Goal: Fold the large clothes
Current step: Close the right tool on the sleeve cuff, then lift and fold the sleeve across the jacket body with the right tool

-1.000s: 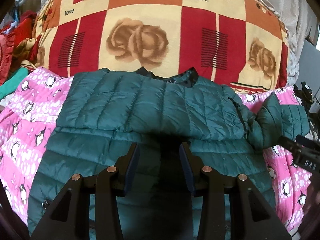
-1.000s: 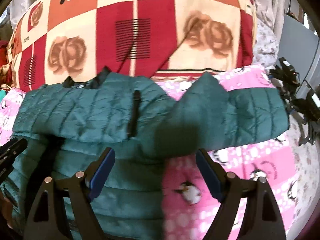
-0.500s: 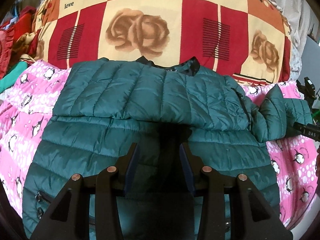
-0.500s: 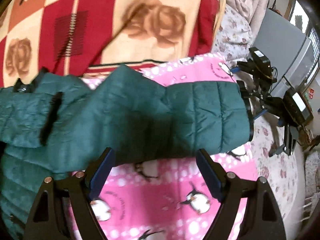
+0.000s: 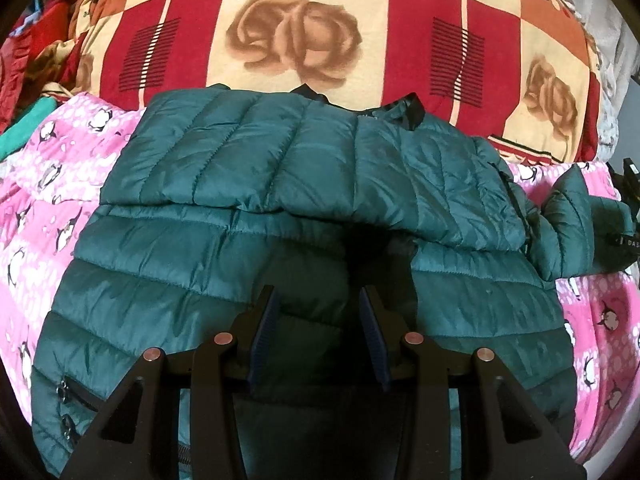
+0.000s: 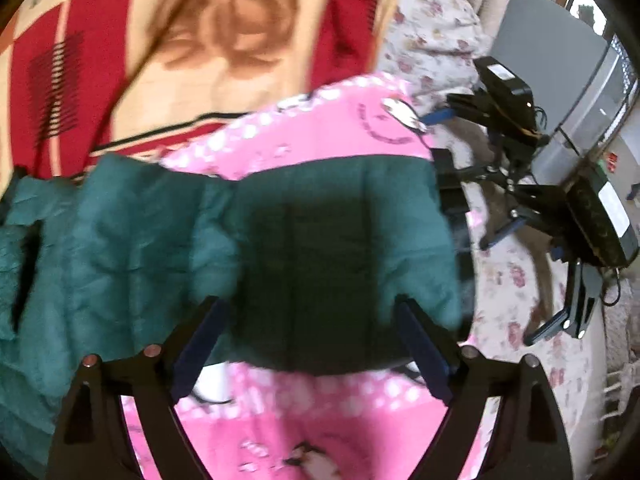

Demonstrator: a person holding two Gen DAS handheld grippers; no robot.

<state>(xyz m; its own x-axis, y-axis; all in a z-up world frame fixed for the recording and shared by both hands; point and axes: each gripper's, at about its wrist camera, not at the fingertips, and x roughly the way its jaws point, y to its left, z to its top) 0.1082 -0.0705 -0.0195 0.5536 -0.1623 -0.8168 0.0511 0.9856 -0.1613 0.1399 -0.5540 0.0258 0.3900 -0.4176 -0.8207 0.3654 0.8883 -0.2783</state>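
Spread across the pink penguin blanket [image 5: 44, 184] lies the teal puffer jacket [image 5: 256, 200], collar [image 5: 408, 108] at the far side up against the big rose-print quilt [image 5: 296, 40]. One sleeve looks already folded flat across the chest, while the other sleeve [image 6: 344, 240] sticks out to the right with its cuff near the blanket's right edge.

The step in hand looks like getting that loose sleeve in. The right gripper [image 6: 310, 344] hovers over the cuff end with its jaws wide and opening; the sleeve sits in front of the gap but the pads aren't pressing on it. If I were doing it I'd come down over the cuff itself rather than mid-sleeve, pinch both layers, then carry it left across the chest so it lands on top of the other sleeve. Puffy nylon is slippery and springs back, so a shallow pinch will probably slide off.

The left gripper [image 5: 316, 340] sits low over the near middle of the body, jaws partly apart, nothing clamped that I can see. Handy spot to pin the body while the sleeve gets dragged.

The jacket is quilted in horizontal channels, shiny, with a zip pocket [image 5: 76, 396] near left. Right view is blurry, so cuff detail is hard to tell. More black grippers [image 6: 508, 108] lie off to the right on the floral sheet [image 6: 516, 280]
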